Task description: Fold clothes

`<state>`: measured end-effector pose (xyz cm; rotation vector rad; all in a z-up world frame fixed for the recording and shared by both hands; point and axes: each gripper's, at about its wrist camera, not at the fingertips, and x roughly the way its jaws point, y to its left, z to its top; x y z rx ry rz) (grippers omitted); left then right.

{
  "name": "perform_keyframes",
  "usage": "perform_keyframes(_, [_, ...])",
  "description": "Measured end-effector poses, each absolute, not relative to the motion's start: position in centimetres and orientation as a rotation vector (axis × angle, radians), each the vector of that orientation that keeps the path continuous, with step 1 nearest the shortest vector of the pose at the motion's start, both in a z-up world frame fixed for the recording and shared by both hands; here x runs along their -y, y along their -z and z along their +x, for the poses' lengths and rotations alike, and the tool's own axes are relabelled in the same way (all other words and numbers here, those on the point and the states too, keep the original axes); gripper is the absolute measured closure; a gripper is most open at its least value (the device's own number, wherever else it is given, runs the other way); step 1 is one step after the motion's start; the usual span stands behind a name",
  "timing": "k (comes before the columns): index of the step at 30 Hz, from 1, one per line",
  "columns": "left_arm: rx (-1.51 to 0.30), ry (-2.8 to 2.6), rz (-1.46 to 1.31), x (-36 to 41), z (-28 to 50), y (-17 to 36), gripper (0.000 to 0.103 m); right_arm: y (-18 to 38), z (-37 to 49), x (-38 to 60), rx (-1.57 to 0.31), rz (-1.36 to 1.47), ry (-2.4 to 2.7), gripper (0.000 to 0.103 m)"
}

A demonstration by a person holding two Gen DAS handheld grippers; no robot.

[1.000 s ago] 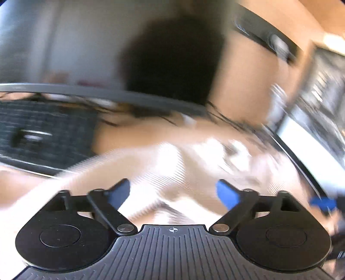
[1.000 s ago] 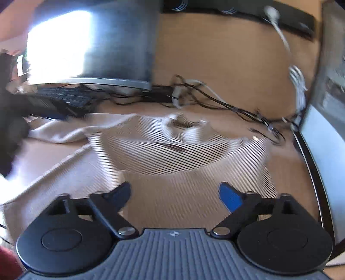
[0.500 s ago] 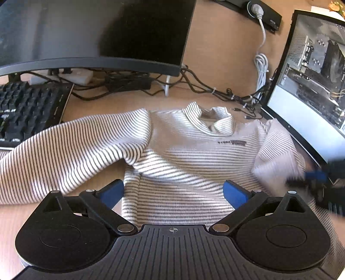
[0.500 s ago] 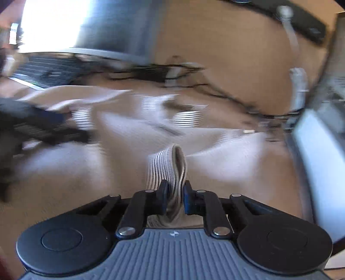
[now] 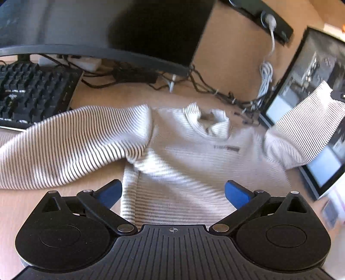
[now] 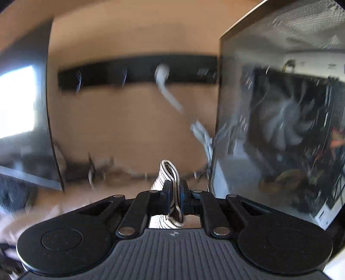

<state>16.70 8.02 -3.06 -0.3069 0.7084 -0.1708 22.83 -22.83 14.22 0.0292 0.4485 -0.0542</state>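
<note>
Soft striped knit sweater [image 5: 185, 155] drapes limply; we note right gripper [image 6: 175, 197] clamped on its cuff at three o'clock, left gripper [image 5: 173, 191] spread empty.

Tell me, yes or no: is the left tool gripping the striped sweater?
No. The left tool stands wide open above the striped sweater, its blue pads apart and pressing on nothing.

A black keyboard [image 5: 32, 90] lies at the left edge of the left wrist view on a wooden desk [image 5: 133, 97]. A dark monitor [image 5: 151, 32] fills the top, tangled cables [image 5: 207, 88] beneath it. A power strip [image 5: 269, 19] sits upper right, a second screen [image 5: 312, 107] at the right edge.
</note>
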Motion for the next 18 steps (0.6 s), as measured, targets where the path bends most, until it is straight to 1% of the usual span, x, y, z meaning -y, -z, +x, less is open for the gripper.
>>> perform_keyframes(3, [-0.683,0.162,-0.299,-8.5,16.3,1.5,0.000,-16.6,23.7,23.0,-0.412,0.082,0.021,0.096])
perform_keyframes(9, [-0.671,0.157,-0.303,-9.0,15.0,0.0,0.000,-17.9,27.0,18.7,-0.401,0.079,-0.110,0.096])
perform_keyframes(18, [-0.691,0.115,-0.317,-9.7,13.2,0.1,0.000,-14.7,30.6,10.0,-0.475,0.044,-0.313,0.096])
